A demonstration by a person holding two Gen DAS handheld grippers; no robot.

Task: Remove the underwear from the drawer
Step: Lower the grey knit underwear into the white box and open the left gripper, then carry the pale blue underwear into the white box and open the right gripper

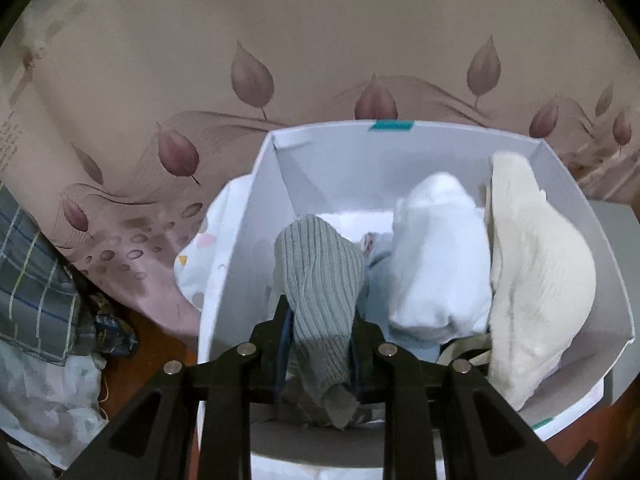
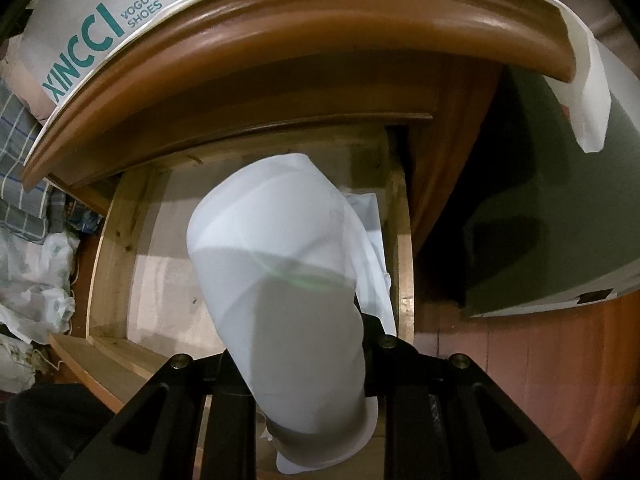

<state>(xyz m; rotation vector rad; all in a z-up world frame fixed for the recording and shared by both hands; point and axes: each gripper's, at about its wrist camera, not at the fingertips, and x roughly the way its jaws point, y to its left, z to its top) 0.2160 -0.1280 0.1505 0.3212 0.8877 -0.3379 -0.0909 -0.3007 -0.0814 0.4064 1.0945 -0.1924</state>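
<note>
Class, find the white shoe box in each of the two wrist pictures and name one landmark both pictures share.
Left wrist view: the white shoe box fills the centre and right, open, with folded garments inside.
Right wrist view: only its printed side shows at the top left, on the wooden cabinet top.
Shared landmark: the grey checked cloth at the left edge of both.

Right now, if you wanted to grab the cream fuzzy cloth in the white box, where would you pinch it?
Probably the top fold of the cream cloth, coming from above. It stands tall against the white box wall, so its upper edge is free.
</note>
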